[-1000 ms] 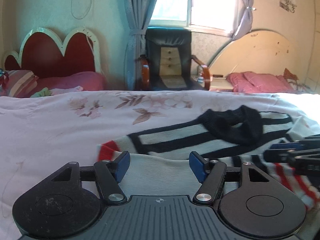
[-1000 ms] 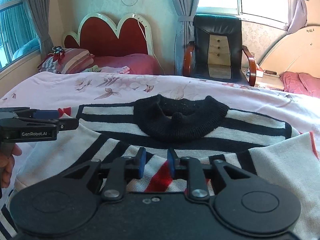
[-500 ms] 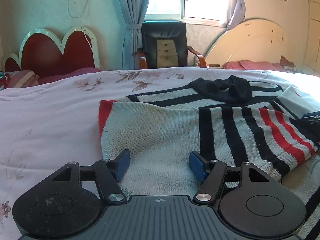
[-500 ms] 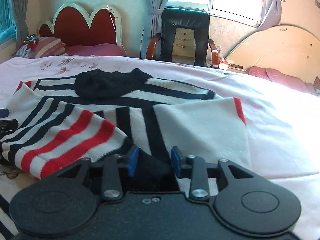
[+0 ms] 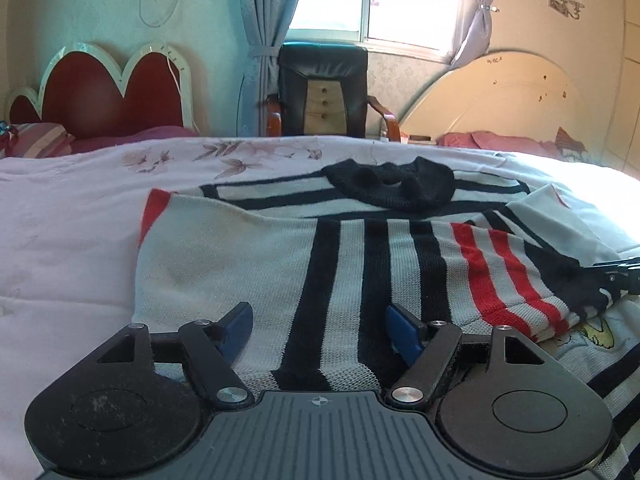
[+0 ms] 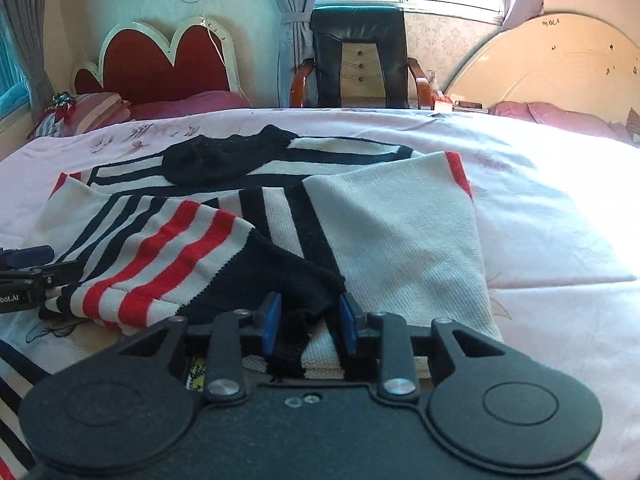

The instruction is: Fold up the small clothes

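Folding a small sweater on the bed

Our left gripper (image 5: 316, 326), opening wide, hangs over the striped knit sweater (image 5: 360, 264) at centre frame; our right gripper (image 6: 308, 322) is closing around its black cuff (image 6: 296, 284), probably to tuck the sleeve.

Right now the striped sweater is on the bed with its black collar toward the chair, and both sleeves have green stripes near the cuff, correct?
Not quite: the stripes are red, not green, as the right wrist view shows on the sleeve. The rest holds: the sweater lies on the bed, its black collar toward the chair.

Striped knit sweater (image 5: 360, 248) flat on bed (sleeves folded inward).
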`<state>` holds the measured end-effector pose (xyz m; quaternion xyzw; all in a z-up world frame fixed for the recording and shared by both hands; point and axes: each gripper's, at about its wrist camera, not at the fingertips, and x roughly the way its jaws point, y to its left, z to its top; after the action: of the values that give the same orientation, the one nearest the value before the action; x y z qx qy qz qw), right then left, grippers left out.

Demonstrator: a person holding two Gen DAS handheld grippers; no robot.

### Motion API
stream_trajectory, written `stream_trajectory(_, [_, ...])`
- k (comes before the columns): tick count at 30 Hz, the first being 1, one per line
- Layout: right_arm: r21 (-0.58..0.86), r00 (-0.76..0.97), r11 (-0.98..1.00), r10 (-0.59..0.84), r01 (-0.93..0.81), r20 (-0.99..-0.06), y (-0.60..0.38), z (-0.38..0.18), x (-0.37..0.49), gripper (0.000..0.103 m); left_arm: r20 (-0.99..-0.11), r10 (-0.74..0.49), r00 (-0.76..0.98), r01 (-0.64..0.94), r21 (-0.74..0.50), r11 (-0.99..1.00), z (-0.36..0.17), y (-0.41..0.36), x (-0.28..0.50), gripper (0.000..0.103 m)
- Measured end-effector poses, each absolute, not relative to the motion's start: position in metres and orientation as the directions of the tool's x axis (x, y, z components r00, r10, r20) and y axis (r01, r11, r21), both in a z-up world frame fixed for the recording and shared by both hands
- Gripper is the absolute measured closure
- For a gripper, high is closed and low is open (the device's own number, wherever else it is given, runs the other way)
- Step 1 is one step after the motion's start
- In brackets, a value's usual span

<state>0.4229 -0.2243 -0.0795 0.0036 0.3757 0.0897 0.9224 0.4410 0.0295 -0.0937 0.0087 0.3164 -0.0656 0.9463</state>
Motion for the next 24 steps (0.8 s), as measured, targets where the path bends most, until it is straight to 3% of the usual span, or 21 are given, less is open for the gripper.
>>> stream_trajectory(4, [0.096, 0.762, 0.991, 0.129, -0.088, -0.635, -0.254, -0.065, 0.413, 0.079, -0.607, -0.122, 0.785, 0.123, -0.039, 0.992, -0.095, 0.022, 0.439, 0.03])
stream_trajectory(8, [0.074, 0.721, 0.997, 0.07, -0.026, -0.689, -0.272, -0.082, 0.424, 0.085, -0.607, -0.083, 0.79, 0.093, -0.015, 0.996, -0.108, 0.016, 0.436, 0.026])
stream_trajectory(24, [0.012, 0.742, 0.993, 0.097, -0.119, -0.664, -0.27, -0.09, 0.416, 0.081, -0.622, 0.0, 0.783, 0.029, 0.038, 0.999, -0.108, 0.008, 0.437, 0.016])
